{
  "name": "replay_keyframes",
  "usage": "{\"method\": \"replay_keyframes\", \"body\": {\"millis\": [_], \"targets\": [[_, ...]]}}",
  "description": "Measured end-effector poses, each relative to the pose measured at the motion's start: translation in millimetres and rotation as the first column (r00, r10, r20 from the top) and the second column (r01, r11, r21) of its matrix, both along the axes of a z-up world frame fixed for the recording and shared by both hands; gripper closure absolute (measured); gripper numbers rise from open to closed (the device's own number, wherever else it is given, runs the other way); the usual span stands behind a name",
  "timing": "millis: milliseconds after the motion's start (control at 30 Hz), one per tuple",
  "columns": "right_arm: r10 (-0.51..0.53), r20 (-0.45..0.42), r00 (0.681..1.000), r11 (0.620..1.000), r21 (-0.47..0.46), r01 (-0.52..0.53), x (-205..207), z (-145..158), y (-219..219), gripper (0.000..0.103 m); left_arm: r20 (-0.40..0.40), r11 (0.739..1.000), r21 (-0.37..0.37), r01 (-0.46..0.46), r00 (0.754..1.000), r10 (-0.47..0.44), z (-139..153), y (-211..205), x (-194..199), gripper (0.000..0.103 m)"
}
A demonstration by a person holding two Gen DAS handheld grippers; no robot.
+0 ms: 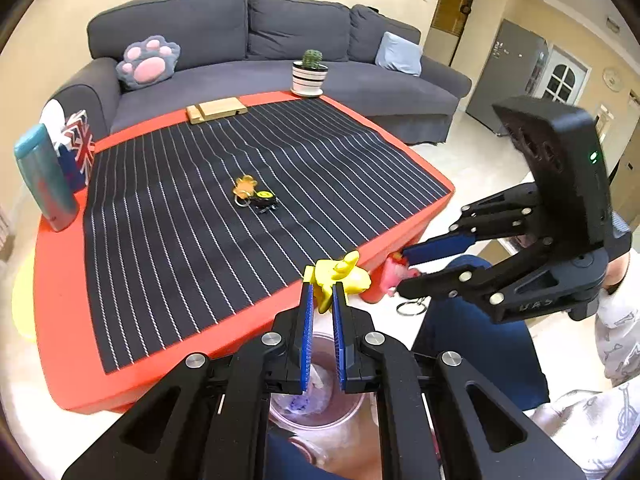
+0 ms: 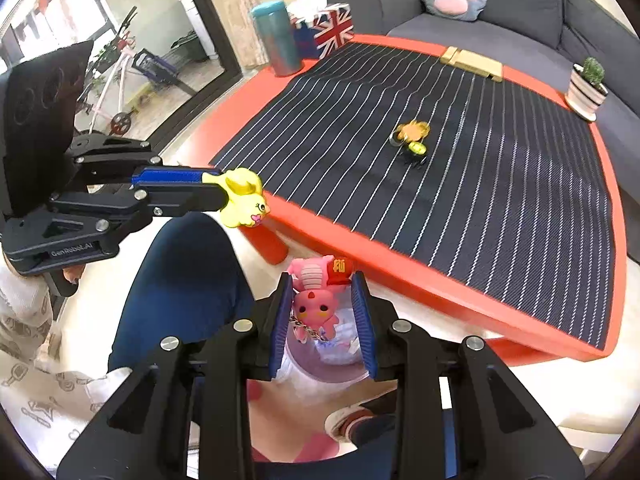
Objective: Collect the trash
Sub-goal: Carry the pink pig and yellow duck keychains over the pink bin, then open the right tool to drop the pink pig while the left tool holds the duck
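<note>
My left gripper point(image 1: 323, 294) is shut on a yellow toy figure point(image 1: 340, 278), held just off the near edge of the red table point(image 1: 60, 300). My right gripper point(image 2: 322, 282) is shut on a pink toy figure point(image 2: 316, 300) whose chain and key ring hang down. Both hover over a round bin with a pale liner point(image 2: 304, 372) on the floor, which shows between the left fingers as the bin point(image 1: 320, 416). The right wrist view shows the left gripper point(image 2: 220, 190) with the yellow toy point(image 2: 244, 200). An orange and yellow keychain cluster point(image 1: 252, 194) lies mid-table.
A striped dark mat point(image 1: 180, 240) covers the table. At its far edges stand a teal tumbler point(image 1: 44, 176), a Union Jack tissue box point(image 1: 78, 148), a wooden block point(image 1: 216, 110) and a potted cactus point(image 1: 310, 74). A grey sofa point(image 1: 280, 40) lies behind. A person's blue-trousered leg point(image 2: 180, 280) is beside the bin.
</note>
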State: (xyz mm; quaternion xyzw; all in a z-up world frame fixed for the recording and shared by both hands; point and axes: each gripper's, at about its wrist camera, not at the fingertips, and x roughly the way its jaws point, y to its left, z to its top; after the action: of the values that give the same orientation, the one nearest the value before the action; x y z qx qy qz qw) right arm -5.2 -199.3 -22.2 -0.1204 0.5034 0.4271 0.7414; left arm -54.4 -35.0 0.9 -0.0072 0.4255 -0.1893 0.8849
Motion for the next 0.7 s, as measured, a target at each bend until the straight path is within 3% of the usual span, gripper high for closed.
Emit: {"method": "replay_keyframes", "body": {"millis": [233, 267, 333, 500, 700], "targets": [[0.024, -0.024, 0.999, 1.0, -0.003, -0.024, -10, -10, 2, 0.071, -0.009, 1.0, -0.003, -0.004, 1.0, 0.004, -3, 2, -6, 0.094], [0.025, -0.023, 0.999, 1.0, -0.005, -0.025, -10, -10, 2, 0.067, -0.01, 1.0, -0.001, -0.007, 1.0, 0.007, -4, 3, -6, 0.094], [0.02, -0.014, 1.0, 1.0, -0.002, -0.02, -10, -9, 2, 0.033, -0.011, 1.0, 0.001, -0.009, 1.0, 0.009, -4, 4, -5, 0.094], [-0.004, -0.005, 1.0, 1.0, 0.013, 0.004, -7, -6, -2, 0.018, -0.019, 1.0, 0.005, -0.008, 1.0, 0.008, -7, 3, -6, 0.094], [-0.035, 0.003, 0.999, 0.999, 0.019, 0.035, -3, -3, -9, 0.014, -0.033, 1.0, 0.01, 0.0, 0.999, 0.001, -12, 1, -7, 0.094]]}}
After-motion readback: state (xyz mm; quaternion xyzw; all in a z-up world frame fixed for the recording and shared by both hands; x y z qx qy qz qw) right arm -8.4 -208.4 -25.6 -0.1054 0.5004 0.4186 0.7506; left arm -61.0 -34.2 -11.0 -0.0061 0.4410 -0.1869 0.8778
